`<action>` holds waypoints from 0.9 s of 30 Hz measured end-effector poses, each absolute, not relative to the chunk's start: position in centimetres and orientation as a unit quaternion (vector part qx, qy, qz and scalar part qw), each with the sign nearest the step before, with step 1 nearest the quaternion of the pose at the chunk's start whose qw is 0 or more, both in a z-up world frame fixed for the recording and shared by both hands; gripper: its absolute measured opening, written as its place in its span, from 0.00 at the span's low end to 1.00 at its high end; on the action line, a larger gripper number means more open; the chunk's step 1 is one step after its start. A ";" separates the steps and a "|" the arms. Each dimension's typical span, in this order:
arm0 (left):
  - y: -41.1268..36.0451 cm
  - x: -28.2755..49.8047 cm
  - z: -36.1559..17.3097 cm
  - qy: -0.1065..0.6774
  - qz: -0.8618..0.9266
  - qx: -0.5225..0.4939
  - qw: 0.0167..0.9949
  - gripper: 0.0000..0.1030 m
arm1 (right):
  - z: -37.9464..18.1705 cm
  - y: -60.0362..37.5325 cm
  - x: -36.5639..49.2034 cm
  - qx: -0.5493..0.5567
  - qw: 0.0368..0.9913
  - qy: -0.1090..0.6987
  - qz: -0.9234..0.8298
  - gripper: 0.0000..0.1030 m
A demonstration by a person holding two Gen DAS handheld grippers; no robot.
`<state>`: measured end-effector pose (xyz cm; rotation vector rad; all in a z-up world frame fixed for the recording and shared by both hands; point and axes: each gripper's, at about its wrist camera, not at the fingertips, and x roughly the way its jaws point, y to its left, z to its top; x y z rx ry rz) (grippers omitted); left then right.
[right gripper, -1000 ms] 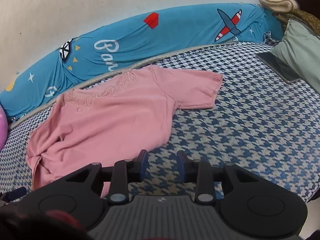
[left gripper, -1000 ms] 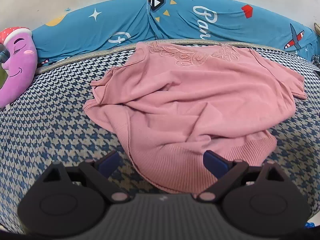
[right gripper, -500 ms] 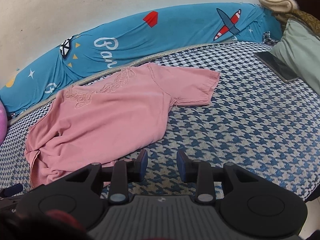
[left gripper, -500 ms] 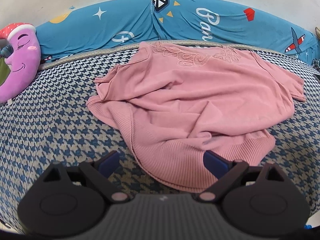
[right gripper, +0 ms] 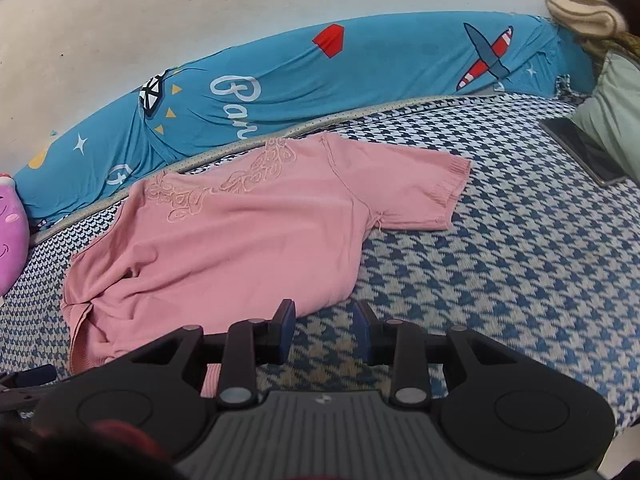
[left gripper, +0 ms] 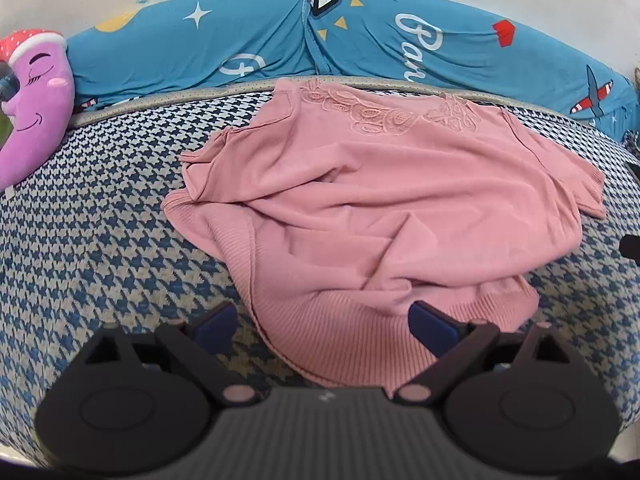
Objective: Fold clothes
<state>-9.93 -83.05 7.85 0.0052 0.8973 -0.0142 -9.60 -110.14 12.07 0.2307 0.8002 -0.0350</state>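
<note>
The pink top [left gripper: 384, 208] lay rumpled toward the bed's [right gripper: 500, 280] wall edge; both claws, left [left gripper: 324, 320] and right [right gripper: 324, 330], were held released and empty near its hem, seemingly for smoothing.

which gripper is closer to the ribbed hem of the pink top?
Left. The left gripper is wide open straddling the ribbed hem, fingers either side. The right gripper sits off the pink top's edge, over bare bedcover, also open.

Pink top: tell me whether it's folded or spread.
Spread but rumpled, not folded. The pink top lies open on the bed, one sleeve out flat, the hem bunched.
</note>
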 end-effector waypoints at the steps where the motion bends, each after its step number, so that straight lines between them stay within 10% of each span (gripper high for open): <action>1: -83.0 -9.8 8.0 0.435 -0.007 0.001 0.901 0.93 | 12.0 -110.3 -9.3 0.112 0.915 0.387 -0.016 0.31; 27: -83.0 2.3 7.6 0.424 0.013 -0.006 0.906 0.94 | 9.5 -111.4 3.7 0.109 0.930 0.351 0.013 0.31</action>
